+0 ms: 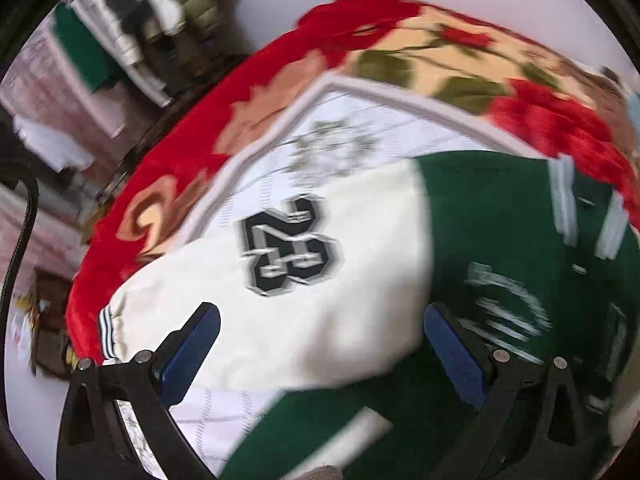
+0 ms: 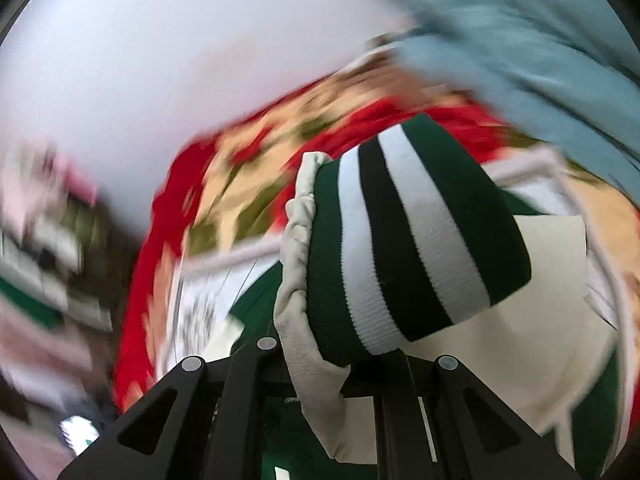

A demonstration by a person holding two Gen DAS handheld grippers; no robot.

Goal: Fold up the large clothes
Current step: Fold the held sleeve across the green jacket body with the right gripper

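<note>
Across the bed's red floral blanket (image 1: 168, 168) lies the green and cream varsity jacket (image 1: 320, 280), its numbered cream sleeve (image 1: 288, 248) folded over the green body. My left hand-held gripper (image 1: 320, 352) hangs above that sleeve, jaws wide and holding nothing. My right hand-held gripper (image 2: 360, 364) is clamped on the striped cuff (image 2: 412, 240), lifted off the bed.

Bedroom: floral blanket (image 1: 420, 52) on bed, hanging clothes (image 1: 132, 40).

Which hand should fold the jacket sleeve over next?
Probably the right. Its tool is already shut on the striped cuff of the cream sleeve, while the left tool hangs open above the jacket, holding nothing.
</note>
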